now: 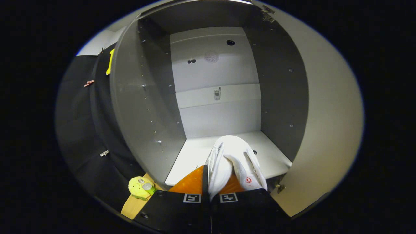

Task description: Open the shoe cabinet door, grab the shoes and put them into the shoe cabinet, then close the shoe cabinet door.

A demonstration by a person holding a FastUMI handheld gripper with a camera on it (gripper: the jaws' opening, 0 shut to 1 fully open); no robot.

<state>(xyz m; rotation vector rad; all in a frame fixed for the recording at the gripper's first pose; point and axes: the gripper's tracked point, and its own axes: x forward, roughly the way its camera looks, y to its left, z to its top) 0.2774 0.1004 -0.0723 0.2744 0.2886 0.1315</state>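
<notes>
A pair of white shoes (232, 162) is pinched together between my fingers, toes pointing forward into the open shoe cabinet (214, 97). One shoe carries a small red mark on its side. My gripper (218, 183) is shut on the shoes, holding them just above the front of the cabinet's white bottom shelf (195, 156). The cabinet door (328, 123) stands swung open on the right, its hinges visible at top and bottom.
The cabinet's grey side walls (143, 107) close in left and right, and a white back panel lies beyond the shoes. A yellow-green object (141, 187) rests on a wooden surface (135, 204) left of my fingers. Black cloth hangs left of the cabinet.
</notes>
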